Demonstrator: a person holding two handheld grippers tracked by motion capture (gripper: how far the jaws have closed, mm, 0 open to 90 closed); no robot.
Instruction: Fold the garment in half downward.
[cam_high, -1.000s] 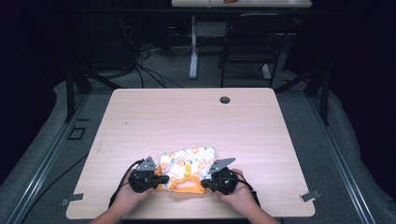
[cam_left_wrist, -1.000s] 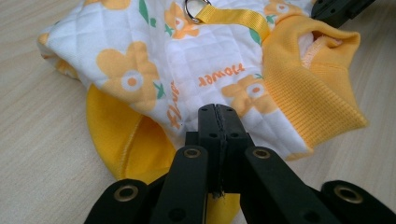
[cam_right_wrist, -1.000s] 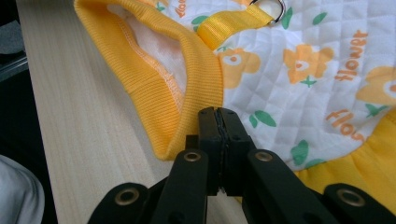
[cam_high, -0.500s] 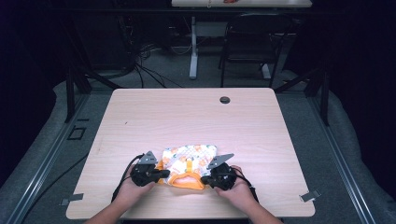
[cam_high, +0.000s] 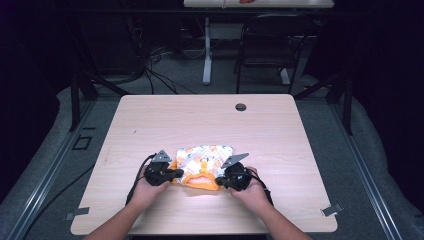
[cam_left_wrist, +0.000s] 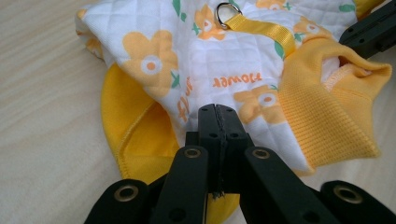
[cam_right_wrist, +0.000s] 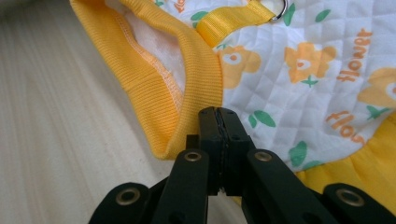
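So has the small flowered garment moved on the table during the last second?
Yes. The garment has slid slightly toward the table's near edge, away from the round hole.

The small white quilted garment with orange flowers and yellow trim (cam_right_wrist: 299, 65) has the word "flower" printed on it in orange letters, at the right of the right gripper view. The same word shows upside down mid-frame in the left gripper view.

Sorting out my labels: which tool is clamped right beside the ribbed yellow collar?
The right tool, clamped beside the ribbed collar; the left tool grips quilted floral fabric by the plain yellow hem.
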